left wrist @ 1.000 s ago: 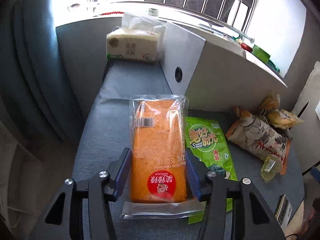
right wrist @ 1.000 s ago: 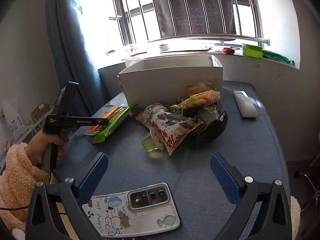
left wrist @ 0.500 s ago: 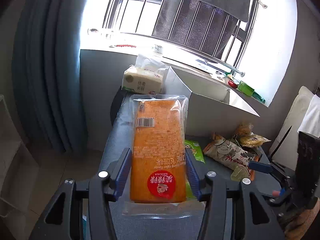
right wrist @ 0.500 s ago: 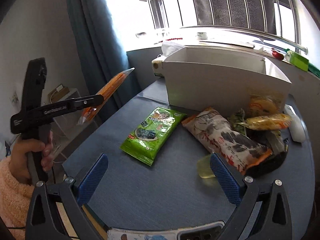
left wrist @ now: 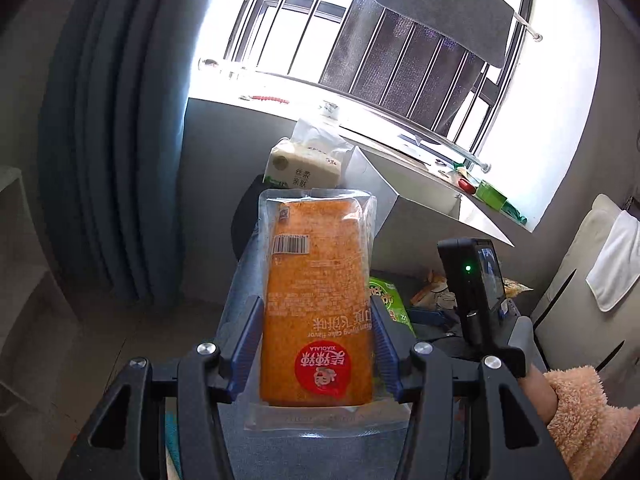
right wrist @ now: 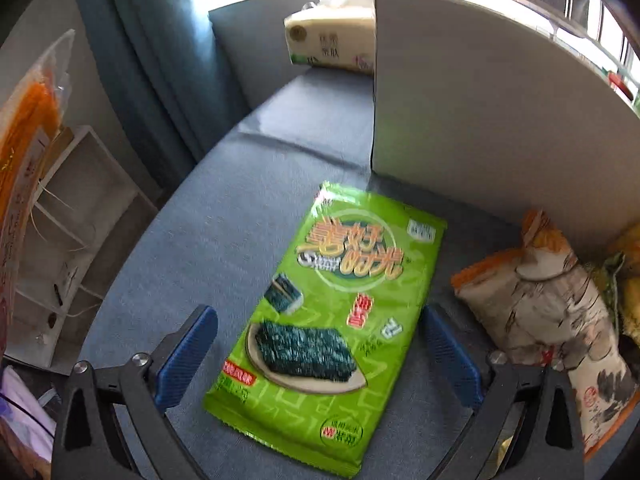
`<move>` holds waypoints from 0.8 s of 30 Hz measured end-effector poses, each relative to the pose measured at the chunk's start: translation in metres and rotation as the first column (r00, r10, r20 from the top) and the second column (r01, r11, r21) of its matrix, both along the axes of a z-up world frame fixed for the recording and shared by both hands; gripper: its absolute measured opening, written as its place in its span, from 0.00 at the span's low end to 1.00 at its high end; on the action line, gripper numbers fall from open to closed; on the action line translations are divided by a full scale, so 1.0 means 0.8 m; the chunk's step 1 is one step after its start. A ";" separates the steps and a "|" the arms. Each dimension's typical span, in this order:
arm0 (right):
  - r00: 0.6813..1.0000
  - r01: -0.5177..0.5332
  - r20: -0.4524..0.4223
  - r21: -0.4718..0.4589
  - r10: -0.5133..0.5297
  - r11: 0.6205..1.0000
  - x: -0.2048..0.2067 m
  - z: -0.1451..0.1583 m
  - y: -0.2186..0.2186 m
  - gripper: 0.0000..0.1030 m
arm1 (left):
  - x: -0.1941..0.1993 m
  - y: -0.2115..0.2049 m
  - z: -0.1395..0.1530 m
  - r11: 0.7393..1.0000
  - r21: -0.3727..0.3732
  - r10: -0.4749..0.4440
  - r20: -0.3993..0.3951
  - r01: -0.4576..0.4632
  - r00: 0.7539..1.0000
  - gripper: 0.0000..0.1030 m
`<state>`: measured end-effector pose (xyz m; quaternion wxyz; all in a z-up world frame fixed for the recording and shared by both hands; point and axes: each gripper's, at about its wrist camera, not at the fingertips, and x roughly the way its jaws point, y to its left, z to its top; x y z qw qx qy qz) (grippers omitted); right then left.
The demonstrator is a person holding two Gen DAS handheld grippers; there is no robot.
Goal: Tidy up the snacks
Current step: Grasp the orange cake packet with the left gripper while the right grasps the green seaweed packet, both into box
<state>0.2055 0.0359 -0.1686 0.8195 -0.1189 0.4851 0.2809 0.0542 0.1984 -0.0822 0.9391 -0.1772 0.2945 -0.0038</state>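
My left gripper point(left wrist: 316, 332) is shut on a long orange snack pack point(left wrist: 318, 300) in clear wrap, held up above the blue-grey table point(left wrist: 248, 264). The same orange pack point(right wrist: 28, 128) shows at the left edge of the right wrist view. My right gripper point(right wrist: 320, 340) stands open over a green seaweed snack bag point(right wrist: 336, 312) that lies flat on the table point(right wrist: 224, 236); its blue pads are on either side of the bag and apart from it. The white box point(right wrist: 480, 120) stands just behind the bag.
A tissue pack point(left wrist: 304, 168) sits at the table's far end beside the white box point(left wrist: 420, 216). A white-and-orange printed bag point(right wrist: 552, 300) and yellow snack packs point(right wrist: 628, 280) lie at the right against the box. A white shelf unit point(right wrist: 72, 216) stands off the table's left edge.
My left gripper has lifted the orange pack off the table and tilted upward. My right gripper has swung left from the phone and come down over the green seaweed bag.
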 end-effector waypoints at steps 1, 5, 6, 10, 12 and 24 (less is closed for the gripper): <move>1.000 -0.005 0.023 -0.011 0.005 1.000 -0.002 0.000 0.002 0.95 | 0.000 0.000 0.000 1.000 0.000 -0.002 0.002 0.002 1.000 0.55; 1.000 -0.018 0.012 0.040 0.018 0.999 -0.009 0.006 -0.013 0.65 | -0.005 0.000 0.003 1.000 -0.004 -0.017 0.019 0.017 1.000 0.55; 1.000 -0.020 -0.017 0.076 0.022 0.997 -0.009 0.007 -0.020 0.65 | -0.006 -0.001 0.004 1.000 -0.005 -0.025 0.022 0.025 0.999 0.55; 1.000 -0.027 0.002 0.160 0.027 0.987 -0.022 0.034 -0.051 0.65 | 0.006 -0.010 0.015 0.998 0.040 -0.059 0.033 0.058 0.998 0.55; 0.999 -0.032 0.004 0.208 0.031 0.978 -0.029 0.052 -0.071 0.65 | 0.017 -0.015 0.024 0.997 0.025 -0.078 0.052 0.077 0.996 0.55; 0.970 0.126 0.141 0.407 -0.198 0.905 0.018 0.189 -0.227 0.65 | 0.147 -0.108 0.095 0.974 0.020 -0.226 0.123 0.226 0.966 0.55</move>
